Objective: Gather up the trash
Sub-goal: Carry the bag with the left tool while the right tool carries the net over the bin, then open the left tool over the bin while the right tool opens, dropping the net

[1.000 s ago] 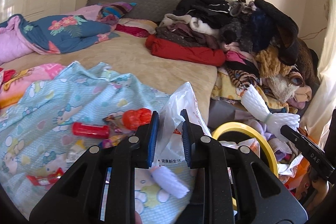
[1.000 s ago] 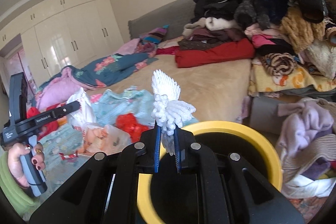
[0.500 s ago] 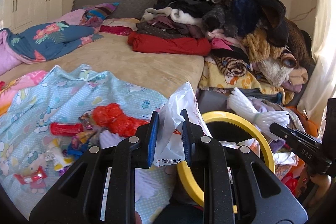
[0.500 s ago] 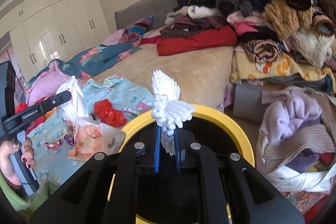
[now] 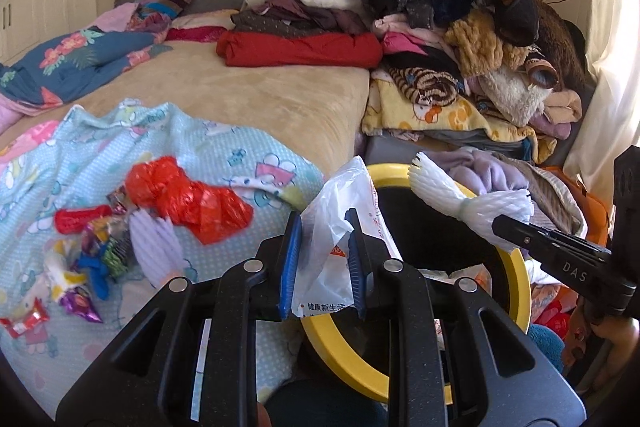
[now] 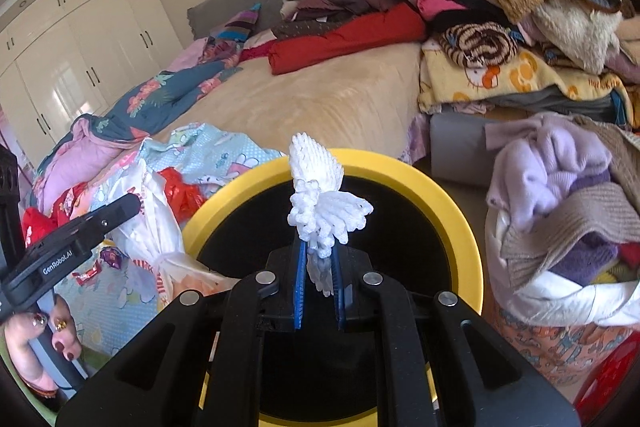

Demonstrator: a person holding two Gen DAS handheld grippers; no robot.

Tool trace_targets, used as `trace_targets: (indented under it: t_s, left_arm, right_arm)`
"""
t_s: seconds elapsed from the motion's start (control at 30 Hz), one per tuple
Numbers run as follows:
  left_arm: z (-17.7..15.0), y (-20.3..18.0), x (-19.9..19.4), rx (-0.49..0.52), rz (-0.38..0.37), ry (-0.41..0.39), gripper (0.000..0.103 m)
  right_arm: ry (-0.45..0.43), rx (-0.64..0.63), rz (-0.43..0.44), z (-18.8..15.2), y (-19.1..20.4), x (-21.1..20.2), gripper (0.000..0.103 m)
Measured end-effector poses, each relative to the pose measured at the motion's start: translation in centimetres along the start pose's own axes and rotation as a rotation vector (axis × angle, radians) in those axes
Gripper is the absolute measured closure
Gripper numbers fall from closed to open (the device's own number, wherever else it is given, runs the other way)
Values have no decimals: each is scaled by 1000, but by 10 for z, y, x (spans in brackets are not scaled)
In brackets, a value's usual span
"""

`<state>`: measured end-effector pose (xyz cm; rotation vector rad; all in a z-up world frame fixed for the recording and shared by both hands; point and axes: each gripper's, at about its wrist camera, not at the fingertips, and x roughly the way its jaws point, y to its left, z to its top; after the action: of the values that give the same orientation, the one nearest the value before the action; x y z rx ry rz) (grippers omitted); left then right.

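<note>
Left tool: pinching white bag, lower centre of left view, at near-left rim of yellow bin.
Right tool: pinching white foam net, centre of right view, over dark bin mouth.
Same net at right in left view, above bin.
Loose trash on bed, left of frame: red bag, red tube, wrappers on blue blanket.

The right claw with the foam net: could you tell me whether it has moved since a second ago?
Yes. The right claw, shut on the foam net, has come forward and down over the yellow bin, whose rim now surrounds it.
</note>
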<state>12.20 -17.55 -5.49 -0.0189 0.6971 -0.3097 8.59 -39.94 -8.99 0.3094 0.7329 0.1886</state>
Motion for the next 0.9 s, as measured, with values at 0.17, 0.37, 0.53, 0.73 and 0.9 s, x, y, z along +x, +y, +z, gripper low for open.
trace_targets:
  t_s: [0.17,0.37,0.53,0.73,0.9]
  left_arm:
    - [-6,4,10,-27,-17,18,86]
    - [-10,5,11,-46,-47,15,58]
    - [-9,13,-5,-59,-39,-34,23]
    - [-4,27,-29,-71,-10,-96,11]
    - [1,43,-48,-69,24,-131,11]
  right_arm:
    - [16,4,-9,-7,-2,5,91]
    - [11,12,-17,-8,-2,2,80]
    - [-27,1,-30,-5,5,-6,55]
    - [-66,-17,-26,-4,28,-12,40]
    - [-133,-19,0,-4,59,-21,31]
